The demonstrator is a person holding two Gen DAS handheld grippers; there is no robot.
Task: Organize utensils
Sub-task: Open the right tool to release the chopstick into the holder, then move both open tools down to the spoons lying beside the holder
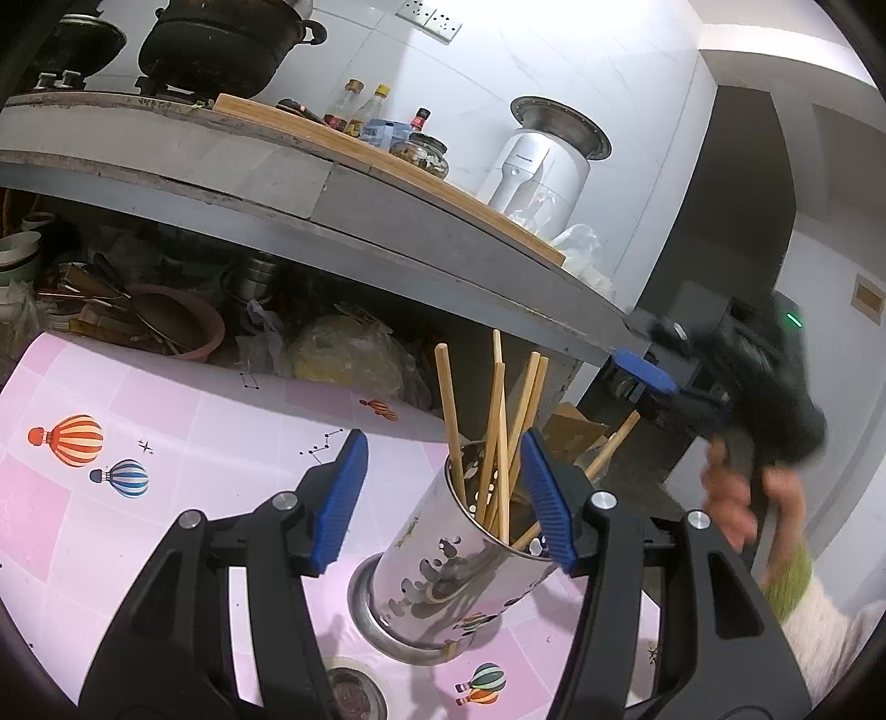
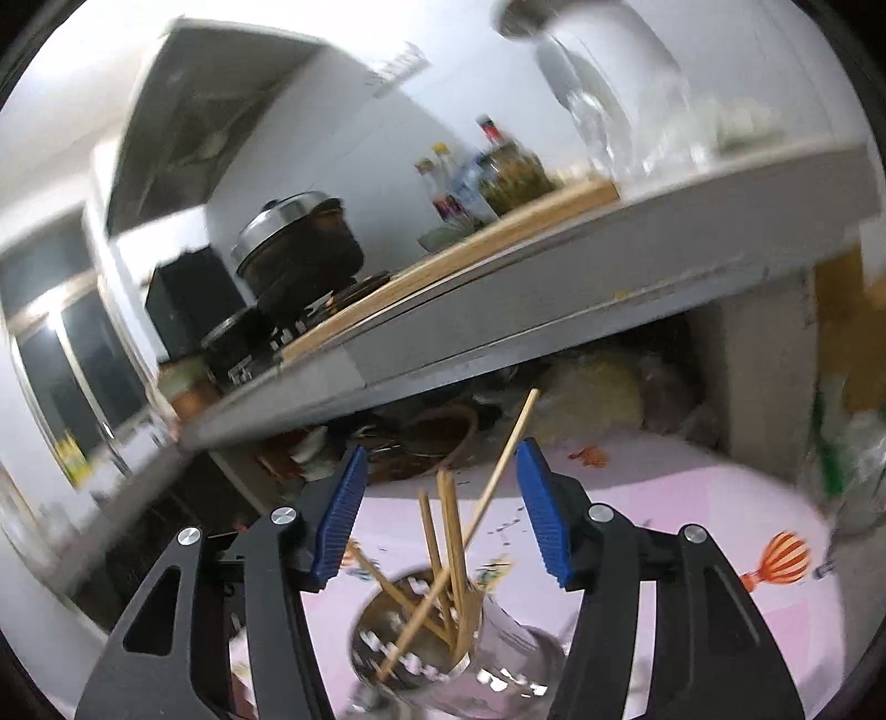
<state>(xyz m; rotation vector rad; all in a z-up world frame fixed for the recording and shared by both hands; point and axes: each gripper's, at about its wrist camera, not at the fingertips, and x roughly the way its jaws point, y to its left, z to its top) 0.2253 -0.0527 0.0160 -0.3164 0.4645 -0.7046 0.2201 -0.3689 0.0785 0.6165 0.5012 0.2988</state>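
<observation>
A perforated steel utensil holder [image 1: 443, 570] stands on the pink balloon-print table [image 1: 138, 498] and holds several wooden chopsticks [image 1: 501, 443]. My left gripper [image 1: 443, 443] is open around the holder's rim; its right pad [image 1: 545, 498] overlaps the rim and its left pad [image 1: 340, 498] stands apart. My right gripper [image 1: 642, 354] appears blurred at the right, held by a hand [image 1: 736, 498]. In the right wrist view my right gripper [image 2: 443, 448] is open above the holder [image 2: 498, 670]. One long chopstick [image 2: 498, 471] leans up between its pads without touching them.
A grey counter [image 1: 221, 160] overhangs the table, carrying black pots [image 1: 221, 44], bottles [image 1: 376, 111], a wooden board [image 1: 443, 194] and a white appliance [image 1: 537, 166]. Beneath it sit bowls, a pink basin [image 1: 183, 327] and a yellow bag [image 1: 349, 354]. A small round metal piece [image 1: 349, 692] lies near the holder.
</observation>
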